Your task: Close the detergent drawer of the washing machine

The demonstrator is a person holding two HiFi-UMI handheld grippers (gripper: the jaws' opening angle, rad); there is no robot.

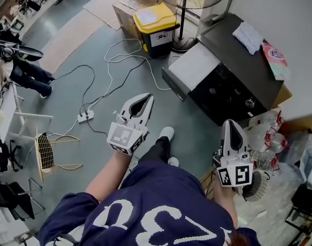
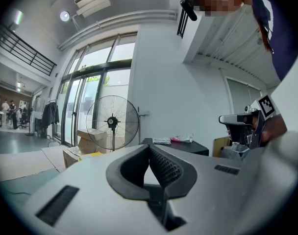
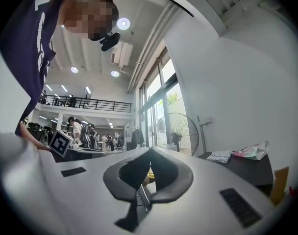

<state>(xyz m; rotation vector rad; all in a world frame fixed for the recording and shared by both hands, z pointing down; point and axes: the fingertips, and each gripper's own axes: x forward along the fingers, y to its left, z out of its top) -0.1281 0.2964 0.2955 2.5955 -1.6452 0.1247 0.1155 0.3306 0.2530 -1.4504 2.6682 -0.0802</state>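
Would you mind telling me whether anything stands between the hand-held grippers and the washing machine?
Nothing visible does. Only bare floor lies between the left hand-held gripper, the right hand-held gripper and the washing machine. The yellow bin and the power strip sit off to the left.

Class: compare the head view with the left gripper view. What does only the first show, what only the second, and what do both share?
Only the head view: the detergent drawer standing out of the washing machine, a power strip on the floor, the person's shoe. Only the left gripper view: tall windows, ceiling lights, a balcony railing. Both: the standing fan, the machine's dark top with a cloth and pink pack, and the right gripper.
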